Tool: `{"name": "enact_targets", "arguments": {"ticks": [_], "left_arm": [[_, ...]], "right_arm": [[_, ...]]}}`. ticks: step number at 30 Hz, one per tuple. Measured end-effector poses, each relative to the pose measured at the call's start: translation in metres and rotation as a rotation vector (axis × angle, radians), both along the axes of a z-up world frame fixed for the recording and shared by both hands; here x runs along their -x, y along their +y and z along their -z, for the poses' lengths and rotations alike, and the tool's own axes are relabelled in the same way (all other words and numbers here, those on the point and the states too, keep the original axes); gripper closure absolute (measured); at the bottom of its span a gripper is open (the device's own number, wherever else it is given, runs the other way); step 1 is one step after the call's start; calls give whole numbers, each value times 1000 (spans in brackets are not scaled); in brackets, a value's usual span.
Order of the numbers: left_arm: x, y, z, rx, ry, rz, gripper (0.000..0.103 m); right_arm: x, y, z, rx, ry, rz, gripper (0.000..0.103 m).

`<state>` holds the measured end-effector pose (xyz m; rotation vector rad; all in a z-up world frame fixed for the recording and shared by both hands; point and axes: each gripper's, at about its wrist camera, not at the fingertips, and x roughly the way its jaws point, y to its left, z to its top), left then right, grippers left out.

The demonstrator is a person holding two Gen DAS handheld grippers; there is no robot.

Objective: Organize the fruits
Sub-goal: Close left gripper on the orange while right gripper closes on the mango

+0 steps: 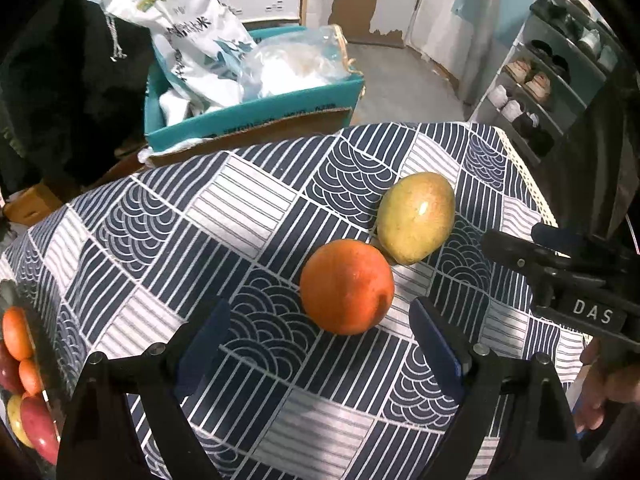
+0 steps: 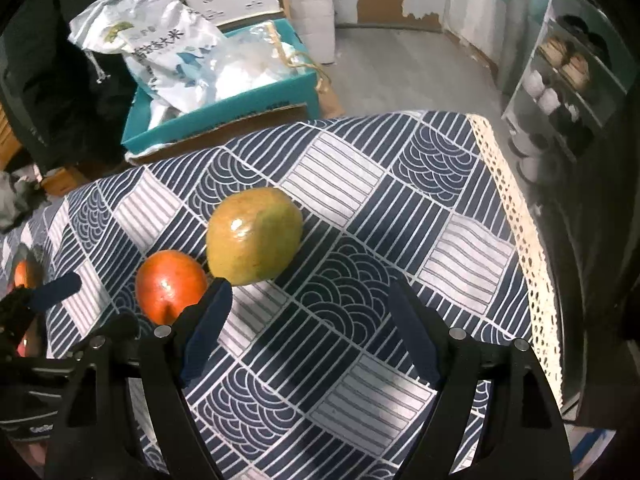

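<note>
Both tools gaped wide, empty. Left tool [image 1: 320,344] faced the orange [image 1: 347,286], which touched the mango [image 1: 416,218] mid-surface [image 1: 248,200]; closing could nudge either rolling. Right tool [image 2: 310,328] idle nearby.

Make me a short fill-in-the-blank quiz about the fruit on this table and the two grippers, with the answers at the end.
1. The left gripper is open, aimed at the ____ fruit.
2. The right gripper is open and holds ____.
3. The yellow-green mango lies on the patterned ____.
4. Behind the table, the rice bag sits in a ____ box.

Answers: orange; nothing; tablecloth; teal
</note>
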<state>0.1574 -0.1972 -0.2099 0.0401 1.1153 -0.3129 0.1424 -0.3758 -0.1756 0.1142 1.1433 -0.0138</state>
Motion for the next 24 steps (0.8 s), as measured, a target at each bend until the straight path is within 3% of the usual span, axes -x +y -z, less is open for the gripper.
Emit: {"name": "enact_targets", "arguments": {"ticks": [16,24], "left_arm": [[-22,-15,49,56,114,-21,11],[-28,-18,56,99,123,9,33]], "right_arm": [[-8,-13,16,-28,33,47,22],[-11,-9,19,-41,38,42,22]]}}
